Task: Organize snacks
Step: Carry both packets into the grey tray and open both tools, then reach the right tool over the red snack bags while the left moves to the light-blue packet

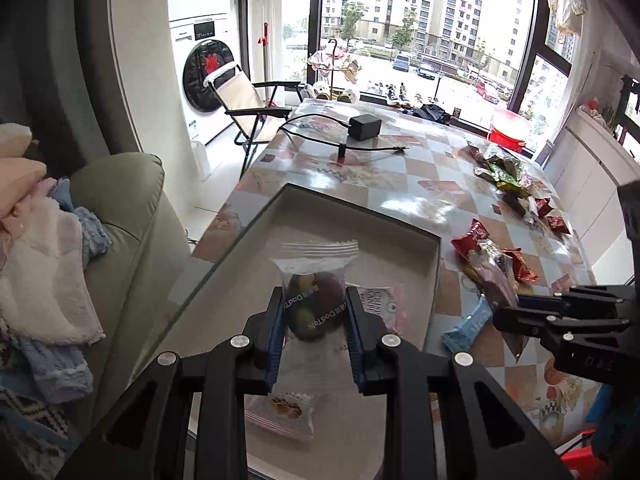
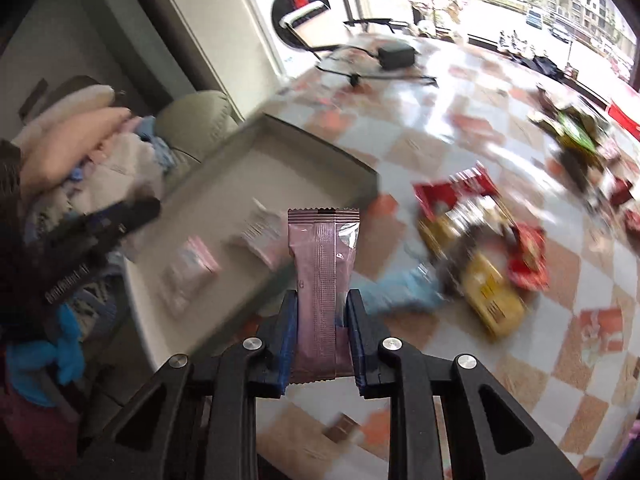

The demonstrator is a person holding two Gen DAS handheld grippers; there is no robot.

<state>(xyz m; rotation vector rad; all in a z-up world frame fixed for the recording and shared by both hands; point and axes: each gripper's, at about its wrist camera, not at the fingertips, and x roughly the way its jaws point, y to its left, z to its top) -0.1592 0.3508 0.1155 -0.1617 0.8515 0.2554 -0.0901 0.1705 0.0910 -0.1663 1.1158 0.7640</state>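
The left gripper [image 1: 314,312] is clamped on a clear packet [image 1: 313,280] with a dark round cake inside, held above the shallow grey tray [image 1: 434,258] on the checked table [image 1: 400,164]. Two pink-wrapped snacks [image 1: 282,410] lie in the tray below it. The right gripper [image 2: 322,312] pinches a long mauve packet [image 2: 322,280] upright between its pads, over the tray's near corner. Loose snacks (red, yellow, blue wrappers) [image 2: 480,248] sit heaped on the table beside the tray, too blurred in the right wrist view to read. A charger [image 1: 364,126] rests at the far end.
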